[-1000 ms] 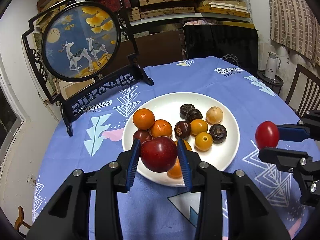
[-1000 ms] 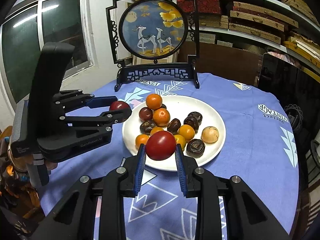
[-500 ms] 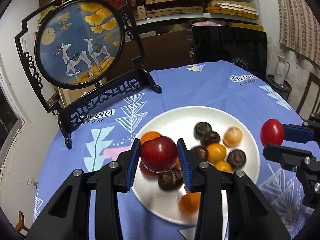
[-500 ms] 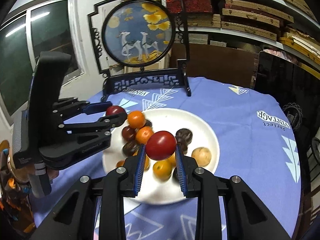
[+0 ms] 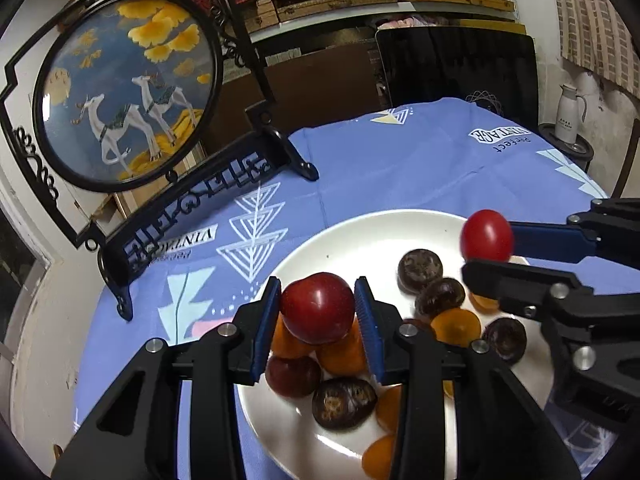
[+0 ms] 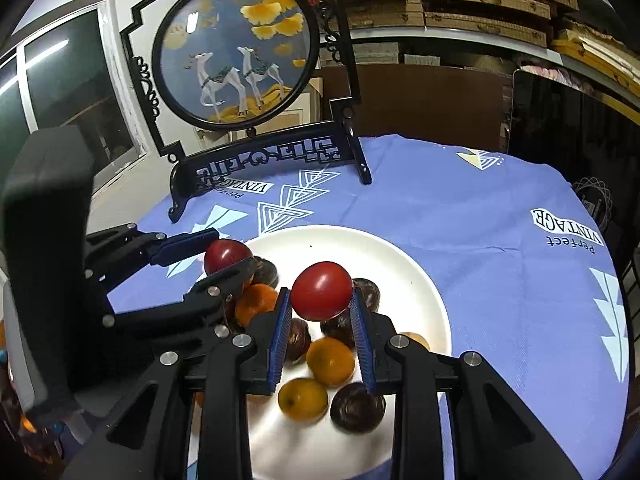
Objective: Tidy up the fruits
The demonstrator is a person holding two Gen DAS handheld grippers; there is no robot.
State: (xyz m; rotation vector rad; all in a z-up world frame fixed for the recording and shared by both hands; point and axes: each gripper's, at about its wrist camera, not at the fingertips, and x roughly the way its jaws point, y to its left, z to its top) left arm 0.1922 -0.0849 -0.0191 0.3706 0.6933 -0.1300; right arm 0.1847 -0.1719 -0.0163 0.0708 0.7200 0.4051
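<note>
While your left tool (image 5: 317, 309) clamps a dark red plum (image 5: 318, 307) and your right tool (image 6: 321, 307) clamps a tomato (image 6: 321, 290), both hang over the white plate (image 6: 404, 276) of fruit on the blue-clothed desk (image 6: 480, 216).

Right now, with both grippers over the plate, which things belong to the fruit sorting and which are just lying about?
In the job:
- left gripper, shut on dark red plum
- right gripper, shut on red tomato
- white plate with oranges and dark brown fruits

Lying about:
- deer screen on black stand
- blue tablecloth
- white jug
</note>
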